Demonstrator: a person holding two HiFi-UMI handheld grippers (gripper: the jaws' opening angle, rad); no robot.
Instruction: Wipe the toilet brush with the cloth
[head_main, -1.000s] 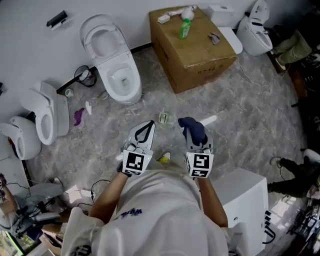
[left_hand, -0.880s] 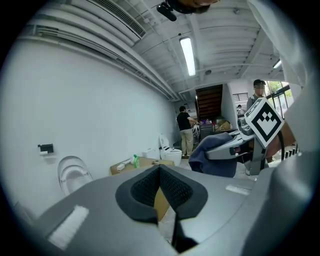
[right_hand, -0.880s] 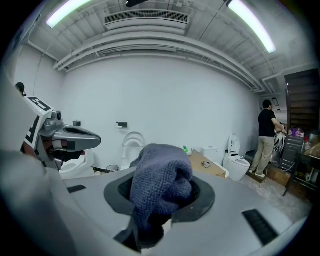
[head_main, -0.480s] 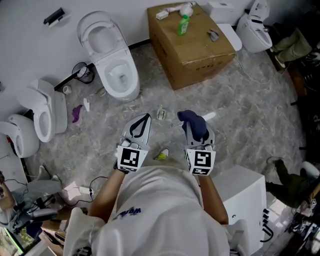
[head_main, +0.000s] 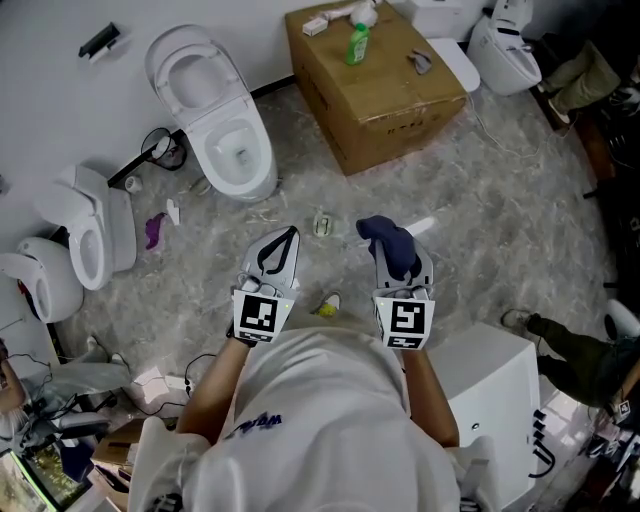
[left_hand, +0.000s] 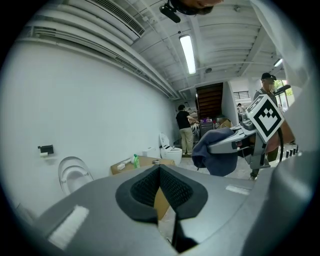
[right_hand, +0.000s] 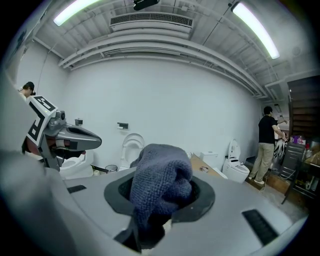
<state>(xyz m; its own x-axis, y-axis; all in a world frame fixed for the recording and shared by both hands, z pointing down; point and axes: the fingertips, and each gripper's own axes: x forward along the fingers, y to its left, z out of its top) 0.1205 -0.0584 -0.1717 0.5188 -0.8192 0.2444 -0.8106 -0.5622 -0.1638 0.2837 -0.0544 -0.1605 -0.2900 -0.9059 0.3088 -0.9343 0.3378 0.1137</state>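
A dark blue cloth (head_main: 381, 233) hangs bunched from my right gripper (head_main: 391, 252), which is shut on it; in the right gripper view the cloth (right_hand: 161, 181) covers the pads. My left gripper (head_main: 287, 236) is held level beside it, a hand's width to the left, its pads (left_hand: 160, 181) together with nothing between them. Both hover above the marbled floor. On the far cardboard box (head_main: 385, 85) lies a white long-handled thing (head_main: 345, 14), possibly the toilet brush, well away from both grippers.
A green bottle (head_main: 356, 45) stands on the box. An open white toilet (head_main: 222, 128) is at the back left, with more toilets (head_main: 92, 235) by the left wall. Small litter (head_main: 326, 307) lies on the floor between the grippers. A white cabinet (head_main: 490, 395) is at my right, a person's leg (head_main: 560, 338) beyond it.
Both grippers keep their pose and the cloth stays held. The view has shifted slightly, so the box and toilet sit higher in frame. The leg at the right has moved in.
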